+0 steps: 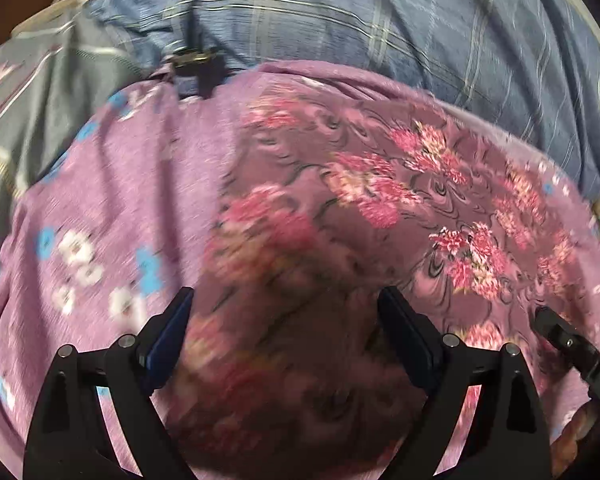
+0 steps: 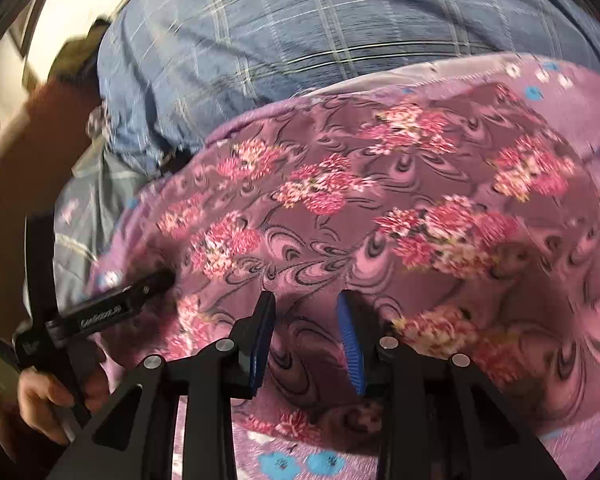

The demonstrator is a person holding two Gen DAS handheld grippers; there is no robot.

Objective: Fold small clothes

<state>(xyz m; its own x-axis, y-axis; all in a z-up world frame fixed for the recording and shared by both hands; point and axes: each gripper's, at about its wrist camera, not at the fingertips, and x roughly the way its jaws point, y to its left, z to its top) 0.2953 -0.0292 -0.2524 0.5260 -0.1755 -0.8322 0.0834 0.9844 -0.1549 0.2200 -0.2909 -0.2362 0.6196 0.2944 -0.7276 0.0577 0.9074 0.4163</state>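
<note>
I see one small garment (image 1: pixel 380 208): mauve cloth with pink flower clusters and dark swirls. It lies spread, slightly rumpled, on a lilac sheet (image 1: pixel 112 184) printed with blue-and-white flowers.

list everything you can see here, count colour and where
floral cloth: one, mauve with pink flowers, spread in the middle under both tools
bedsheet: one, lilac with blue and white flowers, under the cloth
checked cover: one, blue plaid, bunched behind the cloth
grey fabric: one, grey with pale stripes, far left
clip: one, dark, at the cloth's far edge
left tool: black, blue pads, open above the cloth
right tool: black, blue pads, jaws apart, nothing visibly pinched
hand: one, holding the left tool's handle
</note>
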